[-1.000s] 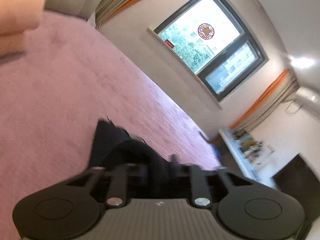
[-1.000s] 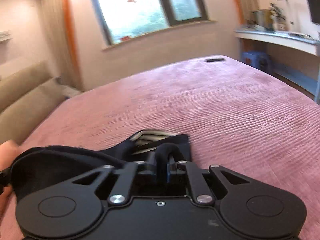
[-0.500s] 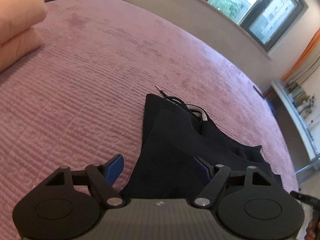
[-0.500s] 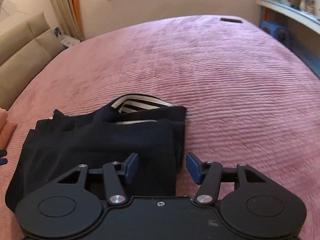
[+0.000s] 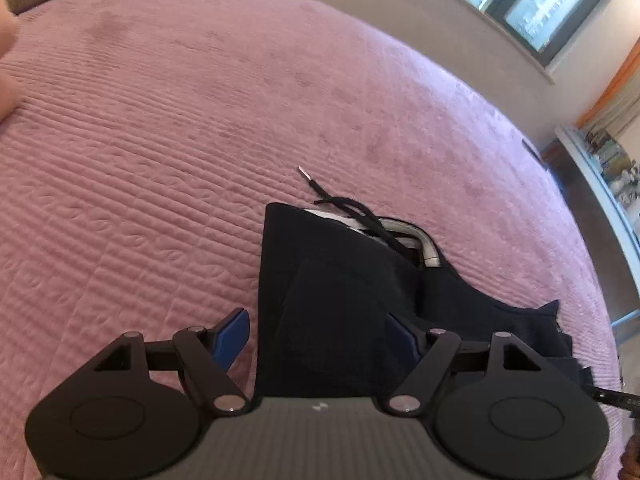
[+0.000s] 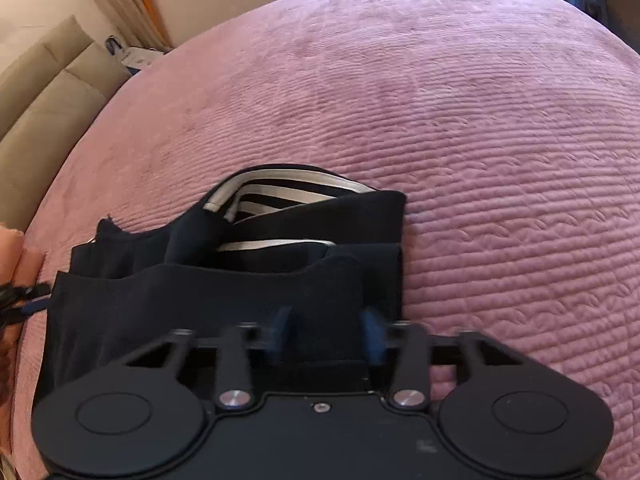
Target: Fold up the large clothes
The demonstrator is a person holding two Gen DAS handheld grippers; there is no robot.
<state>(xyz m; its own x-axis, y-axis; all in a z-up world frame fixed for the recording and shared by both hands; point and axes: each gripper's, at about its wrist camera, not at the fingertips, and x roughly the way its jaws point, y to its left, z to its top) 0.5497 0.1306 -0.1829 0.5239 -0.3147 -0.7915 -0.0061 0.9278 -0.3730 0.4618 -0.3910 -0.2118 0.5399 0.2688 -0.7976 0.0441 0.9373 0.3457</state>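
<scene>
Left gripper [image 5: 316,330]: jaws spread wide, holding nothing, straddling the near edge of the folded dark garment [image 5: 340,312]. Right gripper [image 6: 326,330]: jaws apart, empty, above the same garment [image 6: 224,284]. Garment lies folded on pink bedspread [image 5: 160,140]; drawstring [image 5: 320,192] trails outward.

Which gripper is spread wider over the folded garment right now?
The left gripper: its blue fingers stand far apart, one beyond the black folded garment edge. The right gripper is also open, but narrower.
</scene>
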